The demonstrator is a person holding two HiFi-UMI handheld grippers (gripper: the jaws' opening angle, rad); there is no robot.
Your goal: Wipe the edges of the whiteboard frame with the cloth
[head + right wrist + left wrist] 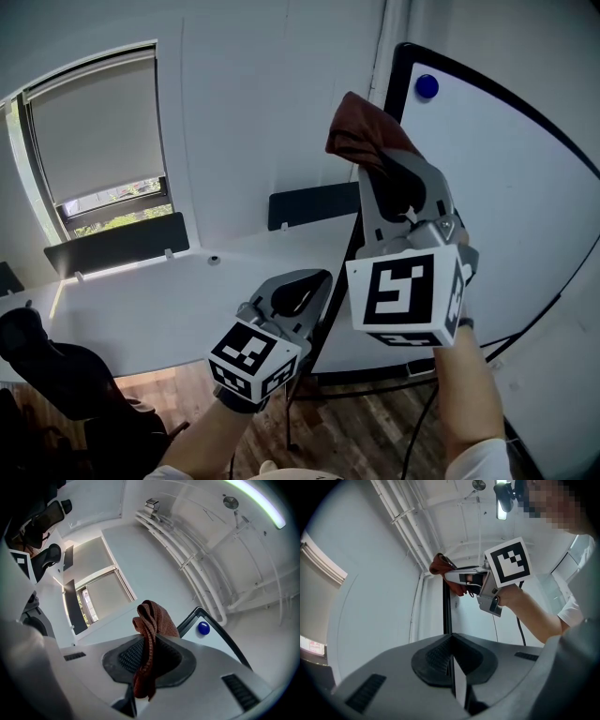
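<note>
The whiteboard's black frame [393, 89] stands at the right, with a blue magnet [427, 86] near its top corner. My right gripper [384, 173] is raised beside the frame's upper left edge and is shut on a reddish-brown cloth [361, 136], which bunches out past the fingertips. The right gripper view shows the cloth [149, 625] hanging between the jaws, with the frame [213, 625] just beyond it. Lower down, my left gripper [302, 289] is shut on the frame's left edge [447, 616]. The thin board edge runs down between its jaws. The cloth [439, 565] shows above.
A window with a grey blind [94, 131] is at the left. Black panels [117, 242] stand on a long white desk. A dark chair [56, 375] sits at the lower left. A cable [525, 323] hangs by the board's lower right, above a wooden floor.
</note>
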